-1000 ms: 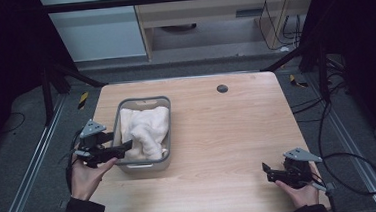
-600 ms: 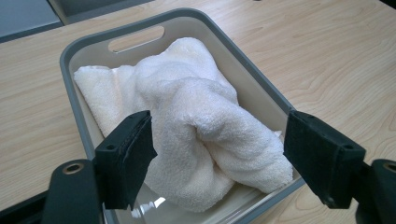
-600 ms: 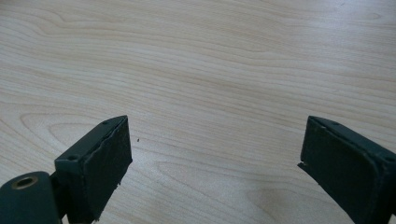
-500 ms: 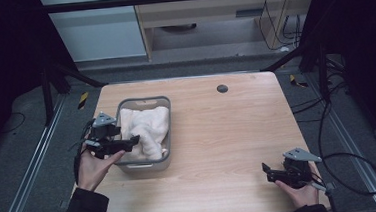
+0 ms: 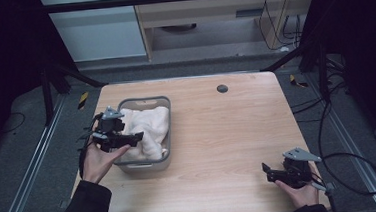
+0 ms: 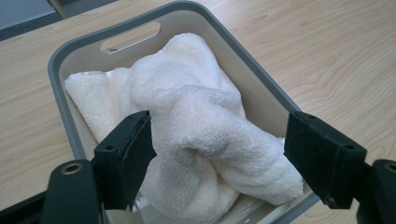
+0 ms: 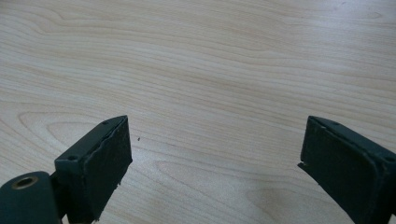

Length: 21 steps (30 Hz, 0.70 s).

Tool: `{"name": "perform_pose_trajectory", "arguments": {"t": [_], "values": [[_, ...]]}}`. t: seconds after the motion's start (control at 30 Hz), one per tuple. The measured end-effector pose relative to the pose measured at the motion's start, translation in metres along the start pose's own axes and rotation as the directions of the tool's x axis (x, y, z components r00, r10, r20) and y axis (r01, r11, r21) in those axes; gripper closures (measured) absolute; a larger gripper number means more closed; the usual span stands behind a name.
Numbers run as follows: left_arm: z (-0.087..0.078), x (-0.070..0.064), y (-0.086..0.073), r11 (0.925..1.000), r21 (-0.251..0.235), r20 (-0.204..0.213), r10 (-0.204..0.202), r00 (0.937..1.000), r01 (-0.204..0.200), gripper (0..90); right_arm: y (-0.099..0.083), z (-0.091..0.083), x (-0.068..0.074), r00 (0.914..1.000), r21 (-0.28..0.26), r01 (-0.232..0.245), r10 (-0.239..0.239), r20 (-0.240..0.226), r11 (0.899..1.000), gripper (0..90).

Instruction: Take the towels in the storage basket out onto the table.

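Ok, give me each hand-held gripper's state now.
Left hand-held gripper: open, jaws around the towel in the bin.
Right hand-held gripper: open, empty.

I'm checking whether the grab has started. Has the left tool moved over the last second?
Yes. The left tool has moved away from the person along the grey bin, and now reaches over its rim above the white towel.

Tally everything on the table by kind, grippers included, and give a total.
Grey basket: 1
White towel in the basket: 1
Grippers: 2, left gripper and right gripper
Dark round spot on the table: 1
Total: 5
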<state>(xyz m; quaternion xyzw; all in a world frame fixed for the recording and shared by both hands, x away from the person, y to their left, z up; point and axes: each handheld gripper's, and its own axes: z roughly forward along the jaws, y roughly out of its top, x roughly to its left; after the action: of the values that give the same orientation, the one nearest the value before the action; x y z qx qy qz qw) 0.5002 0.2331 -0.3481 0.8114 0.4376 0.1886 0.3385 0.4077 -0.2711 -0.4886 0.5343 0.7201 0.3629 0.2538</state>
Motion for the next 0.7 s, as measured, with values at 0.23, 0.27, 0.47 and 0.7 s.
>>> {"name": "perform_pose_trajectory", "arguments": {"t": [0.23, 0.27, 0.47, 0.7], "values": [[0.01, 0.0, 0.006, 0.9989, 0.044, 0.0, 0.015, 0.9999, -0.015, 22.3, 0.0, 0.0, 0.0, 1.0, 0.004, 0.002, -0.002, -0.003, 1.0, 8.7], [0.011, 0.0, 0.007, 0.9989, 0.046, 0.0, 0.013, 0.9999, -0.013, 22.3, 0.0, 0.0, 0.0, 1.0, 0.003, 0.002, -0.002, -0.004, 1.0, 8.6], [0.02, 0.001, 0.011, 0.9971, 0.073, -0.004, 0.022, 0.9998, -0.021, 22.0, 0.0, 0.001, 0.0, 1.0, 0.008, 0.003, -0.003, -0.006, 1.0, 8.4], [0.03, 0.004, 0.012, 0.9944, 0.104, -0.007, 0.021, 0.9997, -0.02, 21.6, 0.0, 0.001, 0.0, 1.0, 0.011, 0.004, -0.004, -0.007, 1.0, 8.2]]}}
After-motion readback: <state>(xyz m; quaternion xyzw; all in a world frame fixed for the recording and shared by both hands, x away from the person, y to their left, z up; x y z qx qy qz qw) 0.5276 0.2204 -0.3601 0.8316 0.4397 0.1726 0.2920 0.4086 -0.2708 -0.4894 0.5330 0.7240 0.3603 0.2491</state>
